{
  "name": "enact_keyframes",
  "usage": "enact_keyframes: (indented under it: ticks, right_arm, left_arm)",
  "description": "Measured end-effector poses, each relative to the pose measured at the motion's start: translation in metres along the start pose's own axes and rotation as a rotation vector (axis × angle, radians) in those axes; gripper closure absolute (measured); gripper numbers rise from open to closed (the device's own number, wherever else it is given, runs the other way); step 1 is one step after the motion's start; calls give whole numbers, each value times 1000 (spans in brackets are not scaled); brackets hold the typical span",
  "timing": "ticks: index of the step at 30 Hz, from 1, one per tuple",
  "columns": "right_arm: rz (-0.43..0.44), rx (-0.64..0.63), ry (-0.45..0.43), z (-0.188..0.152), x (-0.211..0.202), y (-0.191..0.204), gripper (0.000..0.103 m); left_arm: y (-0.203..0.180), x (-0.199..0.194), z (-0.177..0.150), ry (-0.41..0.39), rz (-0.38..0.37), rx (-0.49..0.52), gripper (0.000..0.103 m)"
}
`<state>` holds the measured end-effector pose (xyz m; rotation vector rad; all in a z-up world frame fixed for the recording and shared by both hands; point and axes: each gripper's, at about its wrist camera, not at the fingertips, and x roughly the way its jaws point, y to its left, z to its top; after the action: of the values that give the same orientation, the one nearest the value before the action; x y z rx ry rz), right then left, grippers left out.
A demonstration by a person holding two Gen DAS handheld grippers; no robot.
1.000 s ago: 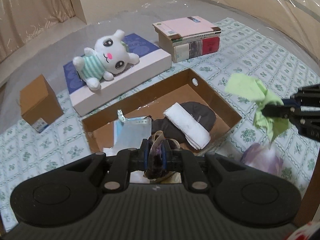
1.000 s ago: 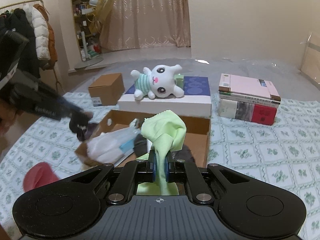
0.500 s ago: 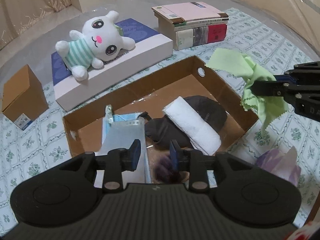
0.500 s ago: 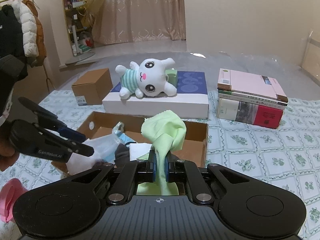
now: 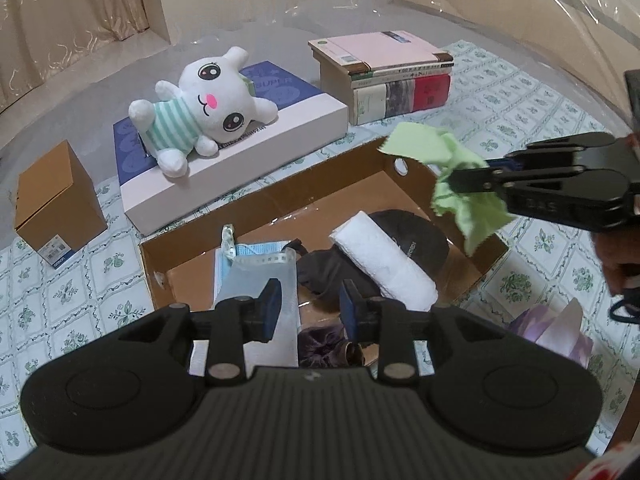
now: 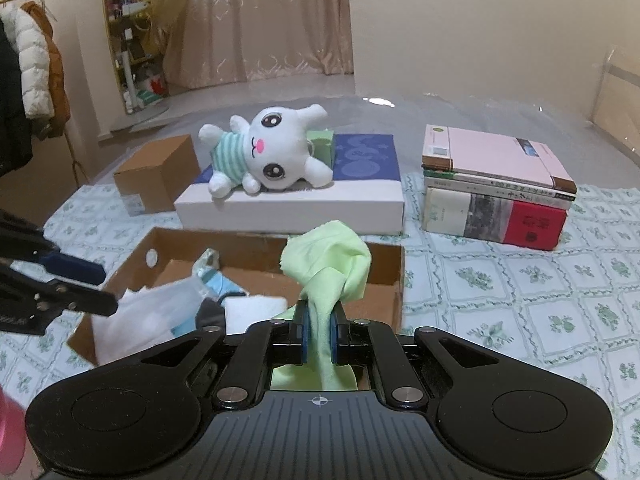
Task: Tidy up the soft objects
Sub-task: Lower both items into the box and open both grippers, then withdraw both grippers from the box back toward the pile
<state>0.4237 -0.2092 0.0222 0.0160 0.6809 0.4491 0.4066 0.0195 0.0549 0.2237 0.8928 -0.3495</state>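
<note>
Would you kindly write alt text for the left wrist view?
The left gripper, open, hangs over a cardboard box holding a rolled white towel and dark cloth, while the right gripper carries a green cloth above the box's edge.

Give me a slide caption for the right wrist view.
Right tool shut on a light green cloth, held above the open cardboard box of soft items, plush rabbit behind.

The left gripper (image 5: pixel 308 306) lets go, jaws apart, and the dark purple bundle (image 5: pixel 320 346) now lies in the cardboard box (image 5: pixel 472 276). The right gripper (image 6: pixel 319 334) carries the green cloth (image 6: pixel 328 264) in over the box's rim.
</note>
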Motion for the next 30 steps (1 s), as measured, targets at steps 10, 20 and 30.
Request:
enact_keyframes:
  ticks: [10, 20, 30]
  right_arm:
    - [28, 53, -37, -5, -17, 4, 40]
    - [40, 67, -44, -28, -84, 35, 40]
    - [43, 51, -10, -68, -148, 72, 40]
  left_arm:
    - [6, -18, -11, -36, 6, -43, 72]
    - [-13, -86, -44, -127, 3, -110, 62]
    - [-51, -154, -104, -214, 39, -161, 49]
